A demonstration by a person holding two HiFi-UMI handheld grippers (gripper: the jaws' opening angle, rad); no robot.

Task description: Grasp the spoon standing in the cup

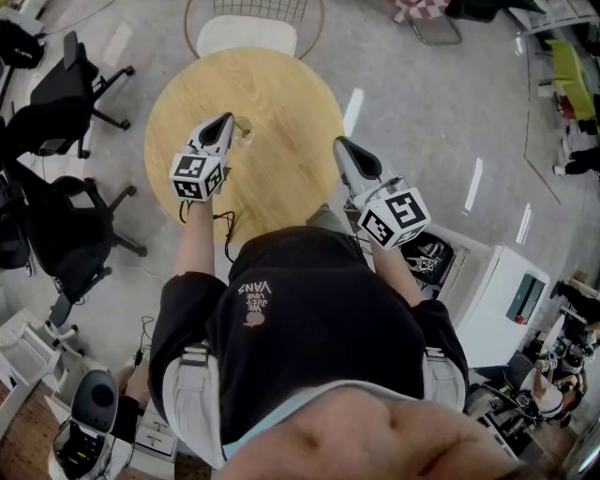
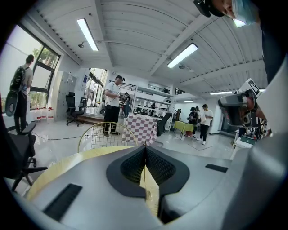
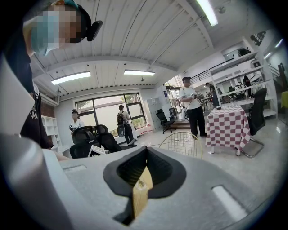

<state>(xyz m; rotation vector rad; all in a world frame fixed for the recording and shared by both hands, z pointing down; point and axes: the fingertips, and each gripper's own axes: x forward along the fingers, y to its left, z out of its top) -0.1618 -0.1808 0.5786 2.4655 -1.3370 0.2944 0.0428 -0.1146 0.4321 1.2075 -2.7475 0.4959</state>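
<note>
Head view, steeply down: person in black T-shirt [image 1: 309, 328] stands at edge of round wooden bench [image 1: 281, 103].

Right gripper [image 1: 339, 142] hangs over the near right part of the bench. Right gripper view: its gripper point [image 3: 146, 152] shows the pads meeting in a closed seam with nothing between them, only bench wood in the wedge below.

Left gripper [image 1: 228, 119] reaches further in, over the left-centre of the bench, with its tip right at the small clear cup [image 1: 244, 131]. Left gripper view: jaws [image 2: 145, 149] pressed fully together. A thin pale stem, read as the spoon [image 2: 145, 179], runs down the seam, pinched between the pads. The spoon bowl and the inside of the cup are too small to make out from the head view.

Beyond the bench's far rim: gold wire-back chair [image 1: 253, 28], white seat. Black office chairs [image 1: 66, 84] on grey floor at left. Further off, a checked-cloth table [image 2: 141, 128] and several people standing.
</note>
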